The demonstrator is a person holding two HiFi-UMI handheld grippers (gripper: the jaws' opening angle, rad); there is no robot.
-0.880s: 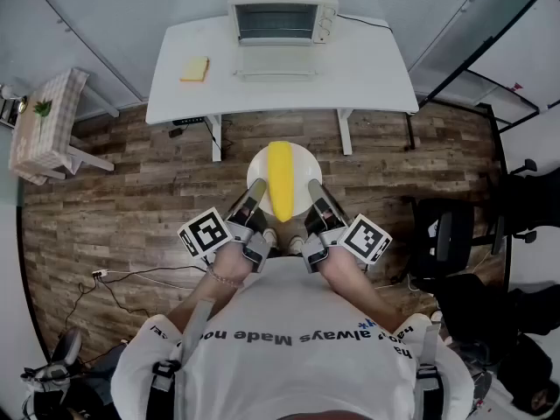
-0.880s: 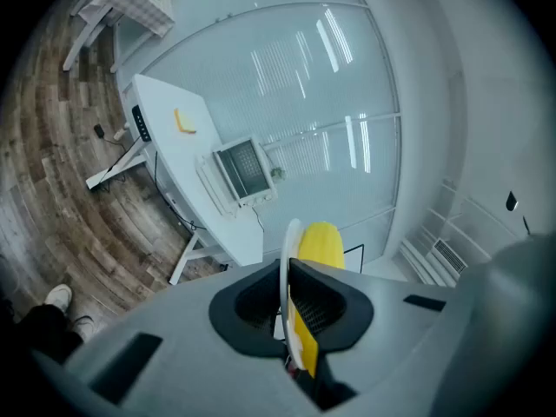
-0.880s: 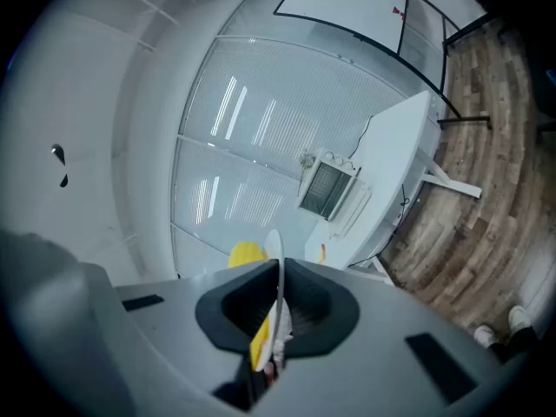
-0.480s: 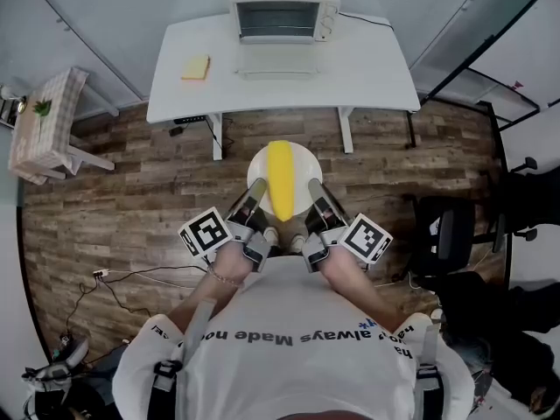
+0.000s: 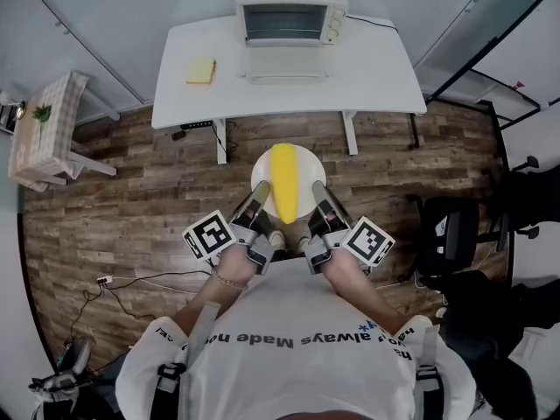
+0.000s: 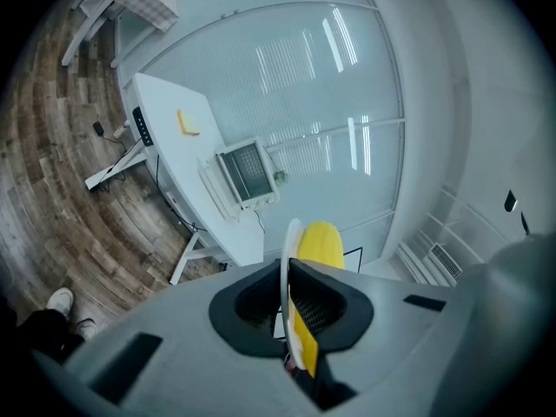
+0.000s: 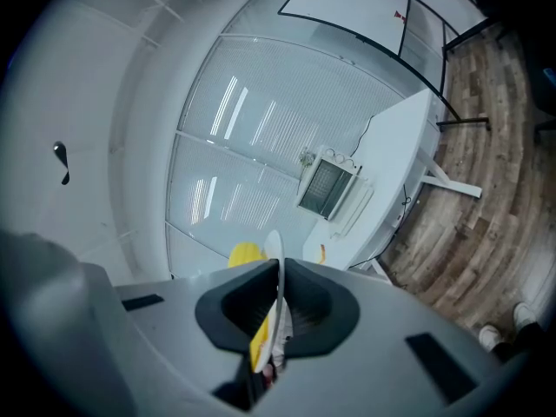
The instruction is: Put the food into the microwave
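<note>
The plate is carried over the wooden floor, near the person and well apart from the microwave, which stands at the far edge of the white surface. The yellow food lies lengthwise along the middle of the plate. The left claw is pressed onto the plate's near-left rim and the right claw onto its near-right rim. In each gripper view the thin white rim is seen pinched edge-on between the dark pads.

Several risks can be judged from this. The plate is gripped only by its near rim, so a slip at either claw would probably let the far side drop. The food is not held at all, and a tilt to the left or right could set it rolling off. If the two claws were moved unevenly, the rim could be twisted out of the pads. A flat panel lies in front of the microwave and seems to be its door folded down. The plate may have to be passed over it, where it could be knocked.

On the person's shirt the words "always" and "Made" can be read, upside down in the head view, while the rest of that line is cut off. The marker cubes bear only square patterns. No brand can be made out on the microwave.
</note>
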